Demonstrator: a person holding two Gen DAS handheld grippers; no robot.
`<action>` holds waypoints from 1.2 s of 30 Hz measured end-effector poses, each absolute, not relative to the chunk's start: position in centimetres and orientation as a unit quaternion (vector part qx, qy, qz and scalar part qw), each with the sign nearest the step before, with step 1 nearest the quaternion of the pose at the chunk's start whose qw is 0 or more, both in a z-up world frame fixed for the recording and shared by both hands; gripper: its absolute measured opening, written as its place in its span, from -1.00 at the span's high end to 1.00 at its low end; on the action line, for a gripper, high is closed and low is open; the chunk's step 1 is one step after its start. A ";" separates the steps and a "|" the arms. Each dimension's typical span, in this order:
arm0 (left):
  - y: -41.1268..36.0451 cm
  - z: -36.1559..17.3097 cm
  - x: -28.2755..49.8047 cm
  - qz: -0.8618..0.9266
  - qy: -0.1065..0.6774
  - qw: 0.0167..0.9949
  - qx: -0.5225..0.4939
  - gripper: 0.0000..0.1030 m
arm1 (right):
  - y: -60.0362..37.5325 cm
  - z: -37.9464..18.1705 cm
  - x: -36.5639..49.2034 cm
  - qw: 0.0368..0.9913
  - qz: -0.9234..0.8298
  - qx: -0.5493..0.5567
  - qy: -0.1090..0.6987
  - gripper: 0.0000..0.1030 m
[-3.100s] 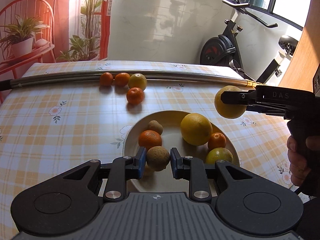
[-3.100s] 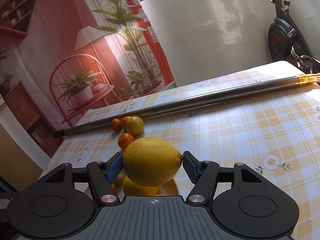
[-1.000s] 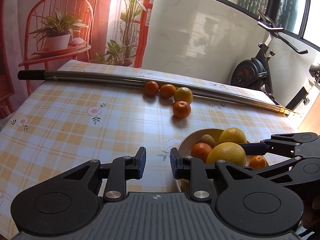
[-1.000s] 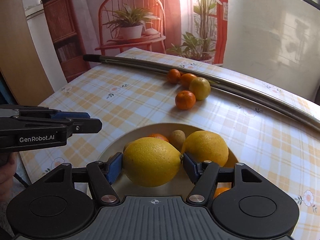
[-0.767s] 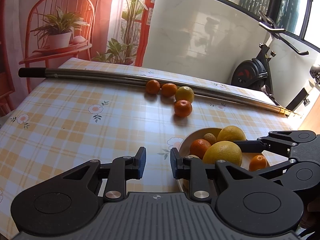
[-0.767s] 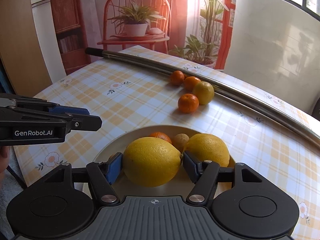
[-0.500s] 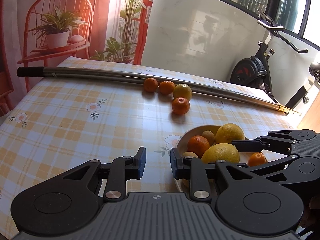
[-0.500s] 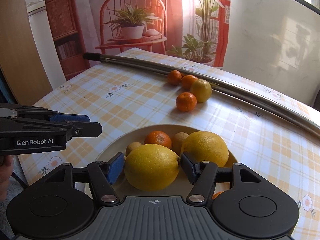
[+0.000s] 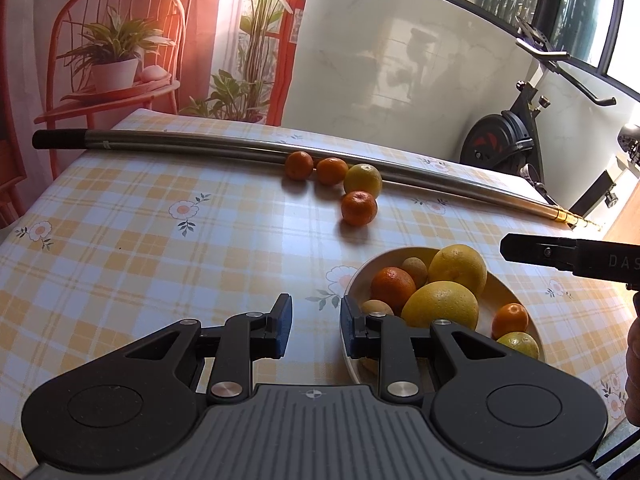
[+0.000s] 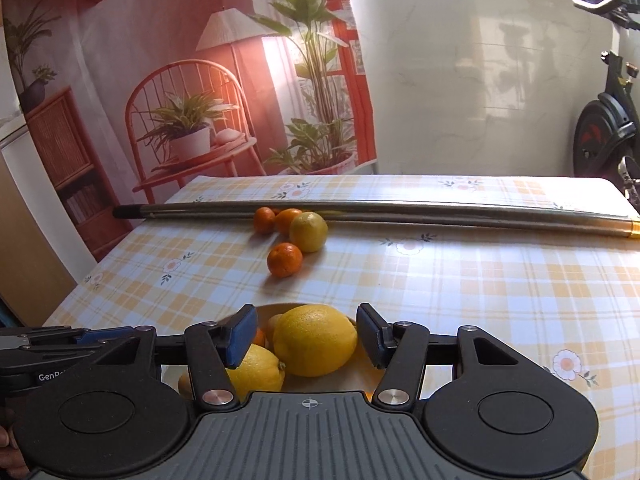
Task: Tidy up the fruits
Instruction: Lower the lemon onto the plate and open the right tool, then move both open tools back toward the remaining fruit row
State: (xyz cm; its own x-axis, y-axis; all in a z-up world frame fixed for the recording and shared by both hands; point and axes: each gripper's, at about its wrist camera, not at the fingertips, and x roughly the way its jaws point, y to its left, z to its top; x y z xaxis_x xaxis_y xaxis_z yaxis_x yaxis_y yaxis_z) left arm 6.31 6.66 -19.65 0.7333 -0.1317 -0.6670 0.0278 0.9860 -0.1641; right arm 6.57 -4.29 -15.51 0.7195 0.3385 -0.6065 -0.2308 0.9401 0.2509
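Home — checked tablecloth (image 9: 120,248), exercise bike (image 9: 508,140), printed room backdrop (image 10: 200,80) behind table.

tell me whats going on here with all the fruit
A person is gathering loose fruit into a bowl on a checked tablecloth, with a handheld gripper in each hand. The right gripper is open above the bowl, its jaws clear of the big lemon lying there. The left gripper is open and empty beside the bowl. Three mandarins and a lemon are not yet collected, sitting by a long metal pole across the table.
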 end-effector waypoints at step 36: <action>6.3 -15.5 16.4 -0.096 0.366 0.925 -0.030 0.25 | -9.4 -14.7 10.9 0.946 0.106 0.083 0.296 0.07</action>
